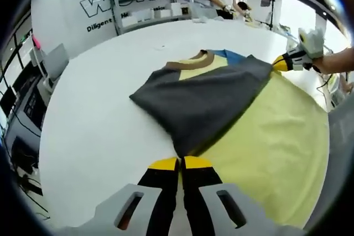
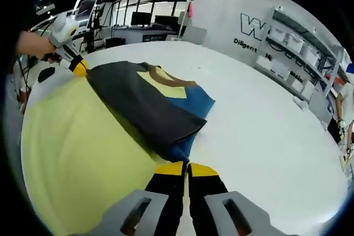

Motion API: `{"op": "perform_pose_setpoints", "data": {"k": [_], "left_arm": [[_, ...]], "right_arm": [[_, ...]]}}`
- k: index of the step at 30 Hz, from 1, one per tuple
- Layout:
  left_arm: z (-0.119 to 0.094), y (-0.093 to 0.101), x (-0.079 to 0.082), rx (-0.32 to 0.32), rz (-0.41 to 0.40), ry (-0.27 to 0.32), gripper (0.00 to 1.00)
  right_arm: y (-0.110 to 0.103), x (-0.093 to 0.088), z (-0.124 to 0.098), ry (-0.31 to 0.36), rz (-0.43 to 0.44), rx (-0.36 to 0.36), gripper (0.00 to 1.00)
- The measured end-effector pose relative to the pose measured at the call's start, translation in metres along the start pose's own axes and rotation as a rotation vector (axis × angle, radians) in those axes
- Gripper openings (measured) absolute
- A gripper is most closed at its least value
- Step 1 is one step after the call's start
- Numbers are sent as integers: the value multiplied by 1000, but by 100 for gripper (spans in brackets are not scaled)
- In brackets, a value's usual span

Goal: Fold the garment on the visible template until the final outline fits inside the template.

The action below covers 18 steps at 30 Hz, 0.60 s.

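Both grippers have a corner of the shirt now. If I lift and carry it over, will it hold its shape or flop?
Probably flop: the shirt is thin cloth, already folded over itself between the left gripper and right gripper. The unheld middle will likely sag. It looks light and may slide on the smooth white table.

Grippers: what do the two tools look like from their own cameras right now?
In both views the build is alike: the left tool and right tool each have two black jaws capped with yellow tips, set in pale grey mounts with slotted cut-outs. Seen from across the white table, the right tool shows a yellow tip, black and yellow body and whitish grey housing.
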<state>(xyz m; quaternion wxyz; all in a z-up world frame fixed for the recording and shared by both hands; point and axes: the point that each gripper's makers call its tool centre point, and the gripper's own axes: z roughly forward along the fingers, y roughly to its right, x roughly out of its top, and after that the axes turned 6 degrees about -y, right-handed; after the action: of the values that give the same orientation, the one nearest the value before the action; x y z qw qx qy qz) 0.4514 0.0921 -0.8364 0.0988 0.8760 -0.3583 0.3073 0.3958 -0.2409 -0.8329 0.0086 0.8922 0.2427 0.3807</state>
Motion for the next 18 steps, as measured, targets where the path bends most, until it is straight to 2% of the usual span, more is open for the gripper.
{"op": "perform_pose_setpoints", "data": {"k": [7, 16, 18], "left_arm": [[0, 0, -3, -3, -22, -3, 5], [0, 0, -5, 3, -31, 3, 5], [0, 2, -4, -9, -43, 7, 6]], "right_arm": [[-7, -9, 0, 0, 43, 1, 0], [-4, -12, -1, 8, 55, -19, 0], [-6, -10, -1, 20, 100, -3, 0]]}}
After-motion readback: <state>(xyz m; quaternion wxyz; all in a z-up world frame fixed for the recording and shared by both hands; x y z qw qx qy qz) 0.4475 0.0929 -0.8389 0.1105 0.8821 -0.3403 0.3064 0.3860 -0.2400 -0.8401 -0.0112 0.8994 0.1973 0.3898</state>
